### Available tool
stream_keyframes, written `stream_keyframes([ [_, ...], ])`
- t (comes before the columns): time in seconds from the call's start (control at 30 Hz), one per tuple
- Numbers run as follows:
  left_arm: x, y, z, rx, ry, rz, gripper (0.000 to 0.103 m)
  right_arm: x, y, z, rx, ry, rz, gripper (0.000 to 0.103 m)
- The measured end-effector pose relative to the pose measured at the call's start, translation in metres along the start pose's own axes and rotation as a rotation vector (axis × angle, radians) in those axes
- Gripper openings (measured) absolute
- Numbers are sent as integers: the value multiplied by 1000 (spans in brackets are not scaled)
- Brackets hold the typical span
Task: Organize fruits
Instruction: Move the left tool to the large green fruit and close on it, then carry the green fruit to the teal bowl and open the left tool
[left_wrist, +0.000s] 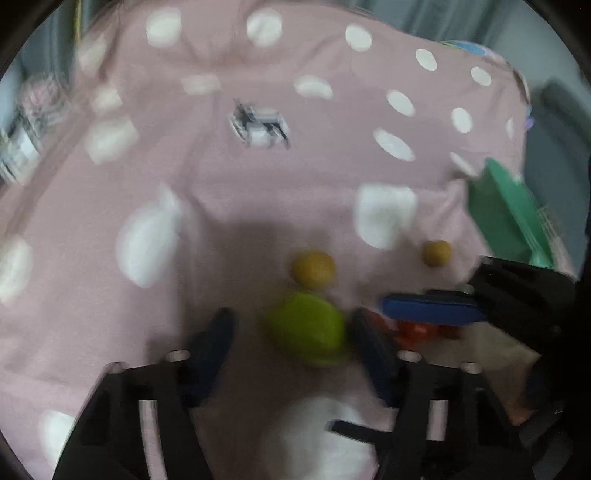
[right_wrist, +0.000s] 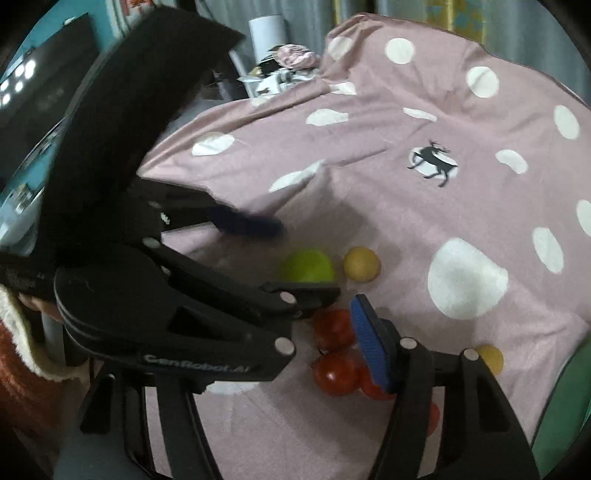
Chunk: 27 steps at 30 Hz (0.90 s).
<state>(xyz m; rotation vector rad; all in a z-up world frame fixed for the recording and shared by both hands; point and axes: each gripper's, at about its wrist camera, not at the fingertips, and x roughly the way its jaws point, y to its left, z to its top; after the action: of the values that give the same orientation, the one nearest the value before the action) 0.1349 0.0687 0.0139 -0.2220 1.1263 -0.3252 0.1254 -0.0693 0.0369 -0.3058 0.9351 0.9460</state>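
My left gripper (left_wrist: 291, 325) brackets the lime (left_wrist: 306, 328), not yet pinching; right gripper (right_wrist: 332, 332), part open, straddles tomatoes (right_wrist: 334, 330). Close centred, gently.

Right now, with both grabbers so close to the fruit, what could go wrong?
1. The green fruit sits between the left gripper's fingers on soft pink cloth, not clearly pinched. It might roll away when squeezed.
2. The right gripper reaches over the red tomatoes, crowded right beside the left one. The two could bump.
3. The tomatoes touch each other, so grabbing one may push or squash another.
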Motion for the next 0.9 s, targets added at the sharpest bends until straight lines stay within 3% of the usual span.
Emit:
stream_keyframes([
  [0.1,2,-4,1,29,10,40,47,7,13,1,-88,28,-4,54],
  [0.17,3,-8,0,64,9,79,43,18,18,2,-129,63,-12,54],
  [0.23,2,-5,2,43,8,70,43,27,20,1,-161,85,-60,52],
  [0.4,2,5,12,-20,-16,28,43,34,4,8,-37,68,-20,52],
  [0.53,4,3,13,5,-19,29,43,34,7,7,-55,79,-26,52],
  [0.6,5,1,11,32,-21,36,43,25,9,4,-58,75,10,51],
  [0.67,5,1,10,39,-20,35,43,9,4,-4,-27,82,45,60],
  [0.77,5,2,10,34,-22,31,41,-16,-7,-15,42,75,33,87],
  [0.8,4,4,9,27,-20,29,41,-25,-12,-19,68,73,43,92],
  [0.9,3,2,6,51,-23,44,41,-35,-25,-18,145,41,70,92],
])
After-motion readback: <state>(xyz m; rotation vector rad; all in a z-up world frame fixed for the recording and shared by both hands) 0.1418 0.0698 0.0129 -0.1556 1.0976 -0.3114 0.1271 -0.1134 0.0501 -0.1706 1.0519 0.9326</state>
